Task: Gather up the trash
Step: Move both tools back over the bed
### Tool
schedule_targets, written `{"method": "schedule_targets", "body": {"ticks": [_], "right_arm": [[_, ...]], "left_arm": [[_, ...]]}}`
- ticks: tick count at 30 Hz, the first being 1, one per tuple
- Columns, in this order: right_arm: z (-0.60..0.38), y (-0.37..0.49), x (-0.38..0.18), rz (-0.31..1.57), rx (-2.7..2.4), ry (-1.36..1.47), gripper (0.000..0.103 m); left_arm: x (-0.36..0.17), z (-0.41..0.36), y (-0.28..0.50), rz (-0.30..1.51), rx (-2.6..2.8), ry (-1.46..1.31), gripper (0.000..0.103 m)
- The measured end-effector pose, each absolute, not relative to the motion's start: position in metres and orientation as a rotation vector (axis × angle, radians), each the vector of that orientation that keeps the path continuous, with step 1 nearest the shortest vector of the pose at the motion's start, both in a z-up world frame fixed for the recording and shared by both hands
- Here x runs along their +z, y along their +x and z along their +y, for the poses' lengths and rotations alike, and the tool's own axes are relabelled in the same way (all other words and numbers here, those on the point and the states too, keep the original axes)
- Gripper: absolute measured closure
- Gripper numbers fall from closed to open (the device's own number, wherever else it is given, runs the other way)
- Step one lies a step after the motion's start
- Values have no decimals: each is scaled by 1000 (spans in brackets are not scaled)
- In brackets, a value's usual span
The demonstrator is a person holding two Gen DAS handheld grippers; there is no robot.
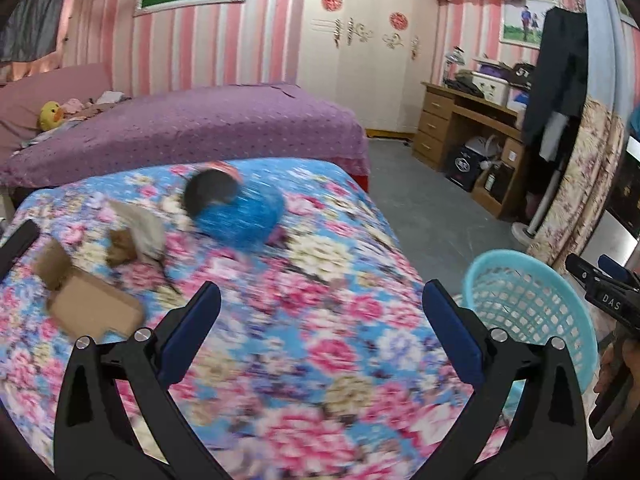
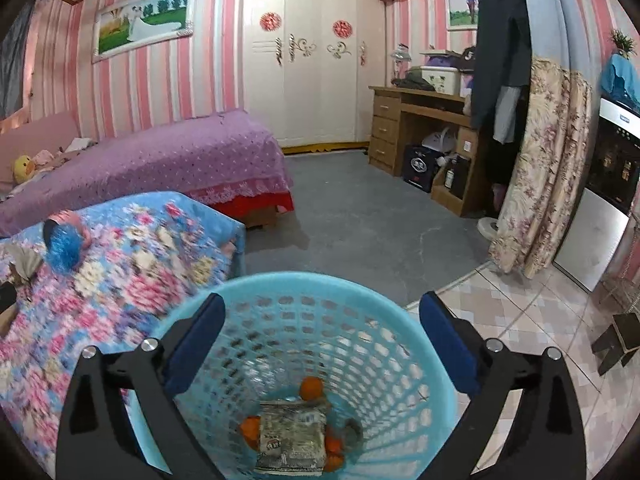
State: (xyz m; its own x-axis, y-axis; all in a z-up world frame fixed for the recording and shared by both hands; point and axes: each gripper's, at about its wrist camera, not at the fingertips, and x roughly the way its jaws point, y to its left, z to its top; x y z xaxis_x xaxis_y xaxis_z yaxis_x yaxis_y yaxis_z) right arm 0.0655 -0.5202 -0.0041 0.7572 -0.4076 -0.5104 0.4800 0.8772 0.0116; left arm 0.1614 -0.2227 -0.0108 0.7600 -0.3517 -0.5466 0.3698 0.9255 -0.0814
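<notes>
While the right gripper [image 2: 322,344] is hanging over the turquoise mesh basket [image 2: 416,312], its jaws are standing spread wide with nothing between them. Lying at the bottom of the basket are a crumpled silver wrapper [image 2: 291,438] and pieces of orange peel [image 2: 311,387]. Beside the basket, the left gripper [image 1: 320,314] is hovering above the floral bedspread [image 1: 304,344], its jaws likewise released and gripping nothing. Ahead of it on the bedspread, trash is waiting: a blue snack bag [image 1: 240,216], a crumpled grey paper scrap [image 1: 144,232] and, near the left gripper, an opened cardboard box [image 1: 90,306]. Motion blur is smearing the bedspread.
</notes>
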Motion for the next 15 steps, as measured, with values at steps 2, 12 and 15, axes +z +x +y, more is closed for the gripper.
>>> {"method": "schedule_targets", "body": {"ticks": [2, 12, 15], "right_arm": [[-506, 74, 0, 513, -462, 147, 7], [-419, 126, 6, 517, -342, 92, 7], [-396, 139, 4, 520, -309, 88, 7]], "left_arm": [[-4, -205, 165, 577, -371, 40, 6], [16, -98, 198, 559, -200, 64, 5], [8, -62, 208, 563, -135, 55, 5]]}}
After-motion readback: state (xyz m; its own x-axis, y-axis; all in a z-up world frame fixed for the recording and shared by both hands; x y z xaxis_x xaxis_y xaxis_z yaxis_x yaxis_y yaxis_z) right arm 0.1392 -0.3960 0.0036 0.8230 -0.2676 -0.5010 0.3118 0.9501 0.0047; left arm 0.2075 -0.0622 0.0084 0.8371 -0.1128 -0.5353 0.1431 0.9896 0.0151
